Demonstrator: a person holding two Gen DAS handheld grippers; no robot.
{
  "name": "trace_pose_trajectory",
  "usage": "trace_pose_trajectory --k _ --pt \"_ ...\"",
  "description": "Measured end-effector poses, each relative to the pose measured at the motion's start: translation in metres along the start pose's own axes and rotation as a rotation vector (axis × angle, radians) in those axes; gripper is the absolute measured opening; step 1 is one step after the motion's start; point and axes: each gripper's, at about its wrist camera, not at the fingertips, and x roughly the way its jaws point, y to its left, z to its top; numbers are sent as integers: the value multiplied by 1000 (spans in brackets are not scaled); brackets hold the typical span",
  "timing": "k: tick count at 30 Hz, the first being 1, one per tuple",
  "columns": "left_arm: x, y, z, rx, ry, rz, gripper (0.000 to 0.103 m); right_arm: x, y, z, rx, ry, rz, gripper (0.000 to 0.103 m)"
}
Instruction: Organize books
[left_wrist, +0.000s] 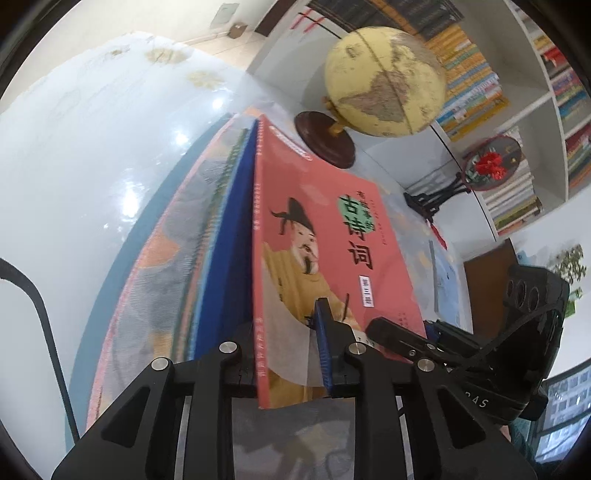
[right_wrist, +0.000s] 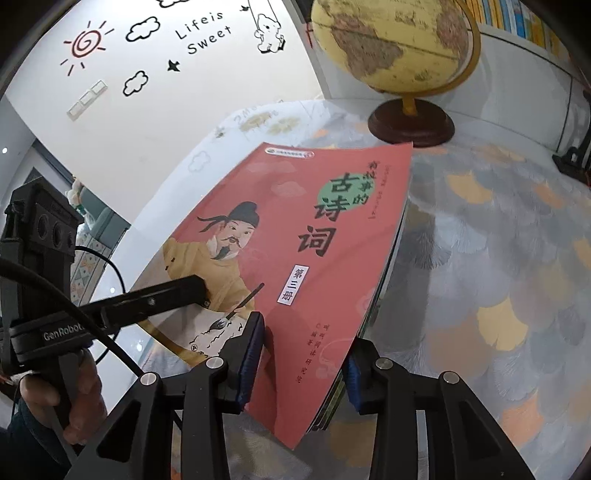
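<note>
You're looking at a stack of books (right_wrist: 317, 280) whose top red paper cover has a smooth, slightly glossy sheen, lying on a tabletop (right_wrist: 498, 258) under a clear, shiny plastic sheet that throws back the light. Your grippers are matt black plastic with bright metal pins, and their pads (right_wrist: 251, 362) are ribbed blue rubber. The globe (left_wrist: 384, 81) looks like smooth yellowed paper on a polished dark wood base (left_wrist: 325, 138).

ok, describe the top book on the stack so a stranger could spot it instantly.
Find the yellow globe on its dark wooden base on the patterned tablecloth. Just in front of it lies a stack of thin books. The top book is the salmon-red cover showing a bearded man in a yellow robe and black hat beside large black Chinese characters.
</note>
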Motion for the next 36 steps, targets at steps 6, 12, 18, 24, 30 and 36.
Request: trace_pose_trajectory --k 6,12,18,24,30,36 --pt "-5 15 1 -48 -20 -5 20 3 2 1 -2 -2 -11 40" --pt "-13 18 -3 -49 -52 26 23 6 11 -1 -14 0 -16 45" --pt "-18 21 -8 -59 -64 36 23 8 15 -2 -20 4 -4 56" --pt "-27 24 -16 -64 -72 54 23 0 8 -10 12 18 2 58" --pt "-32 29 -27 -100 -84 88 23 0 -11 -25 103 35 49 58" --pt "-36 32 -38 -120 -84 93 23 -7 2 -24 57 7 18 58"
